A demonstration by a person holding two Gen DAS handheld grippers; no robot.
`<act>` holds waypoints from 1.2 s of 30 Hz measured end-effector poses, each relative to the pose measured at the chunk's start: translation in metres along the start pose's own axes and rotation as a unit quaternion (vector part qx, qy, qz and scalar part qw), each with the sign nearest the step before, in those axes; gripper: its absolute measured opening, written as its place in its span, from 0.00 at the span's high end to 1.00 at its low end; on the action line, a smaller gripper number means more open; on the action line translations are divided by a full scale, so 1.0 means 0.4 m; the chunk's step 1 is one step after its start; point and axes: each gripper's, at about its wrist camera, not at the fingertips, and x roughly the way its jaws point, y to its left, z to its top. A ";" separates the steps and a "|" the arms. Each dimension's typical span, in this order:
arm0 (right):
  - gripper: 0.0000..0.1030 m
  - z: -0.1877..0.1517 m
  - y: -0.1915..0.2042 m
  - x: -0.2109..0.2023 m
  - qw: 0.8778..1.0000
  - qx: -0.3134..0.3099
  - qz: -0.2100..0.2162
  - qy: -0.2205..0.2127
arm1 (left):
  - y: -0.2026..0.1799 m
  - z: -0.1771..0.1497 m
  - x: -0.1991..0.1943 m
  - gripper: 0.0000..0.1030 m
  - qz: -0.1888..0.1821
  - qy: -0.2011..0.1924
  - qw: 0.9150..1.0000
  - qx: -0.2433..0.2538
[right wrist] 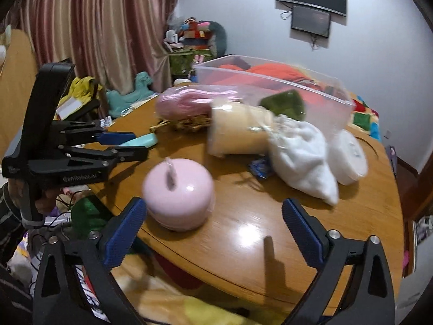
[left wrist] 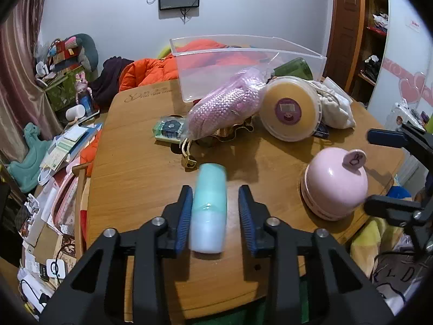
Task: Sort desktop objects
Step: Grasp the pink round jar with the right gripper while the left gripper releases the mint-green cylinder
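A teal and pale-blue bottle [left wrist: 209, 205] lies on the wooden table [left wrist: 140, 178] between the fingers of my left gripper [left wrist: 215, 214]. The left pad touches it; a gap shows at the right pad. The jaws stand partly open around it. It also shows in the right wrist view [right wrist: 140, 141]. My right gripper [right wrist: 213, 230] is wide open and empty, at the table's near edge beside a pink apple-shaped jar [right wrist: 178, 197], which also shows in the left wrist view [left wrist: 334, 187]. A clear plastic bin [left wrist: 243, 62] stands at the back.
A pink knit item in a bag [left wrist: 224, 103], a round yellow tub [left wrist: 291, 108], white cloth bags [right wrist: 303, 157], a green glass [left wrist: 295, 67], a padlock [left wrist: 189, 159] and a small packet [left wrist: 169, 130] crowd the table's far half. Clutter lies off the left edge.
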 end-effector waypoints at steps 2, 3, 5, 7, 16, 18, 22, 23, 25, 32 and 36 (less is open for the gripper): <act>0.08 0.008 0.020 0.012 1.000 -0.011 0.002 0.005 | 0.003 -0.002 -0.001 0.73 0.000 -0.002 1.000 0.003; 0.11 0.010 0.031 0.021 1.000 -0.018 0.003 0.007 | 0.005 -0.003 -0.001 0.75 0.003 -0.003 1.000 0.003; 0.16 0.011 0.045 0.031 1.000 -0.027 0.006 0.012 | 0.012 -0.003 0.000 0.76 0.002 -0.006 1.000 -0.001; 0.21 0.012 0.055 0.048 0.999 -0.036 0.005 0.021 | 0.017 -0.002 0.000 0.76 0.001 -0.008 1.000 -0.006; 0.42 0.005 0.031 0.058 0.999 -0.019 0.009 0.040 | 0.002 0.008 -0.025 0.76 -0.001 -0.031 0.999 -0.012; 0.42 0.006 0.016 0.045 0.999 -0.011 0.009 0.038 | -0.006 0.018 -0.038 0.76 -0.001 -0.040 0.999 -0.011; 0.42 0.026 -0.006 0.016 1.000 -0.005 -0.006 0.020 | -0.015 0.043 -0.059 0.76 -0.001 -0.058 0.998 -0.015; 0.42 0.032 -0.014 0.005 1.000 -0.005 -0.011 0.015 | -0.016 0.050 -0.066 0.76 -0.002 -0.063 0.998 -0.016; 0.42 0.048 -0.030 -0.018 1.000 -0.005 -0.024 0.005 | -0.021 0.065 -0.078 0.76 -0.005 -0.074 0.997 -0.018; 0.42 0.115 -0.089 -0.080 0.998 0.005 -0.064 -0.024 | -0.031 0.131 -0.112 0.85 -0.017 -0.109 0.994 -0.025; 0.42 0.158 -0.121 -0.109 0.996 0.014 -0.077 -0.041 | -0.035 0.171 -0.110 0.85 -0.020 -0.119 0.993 -0.019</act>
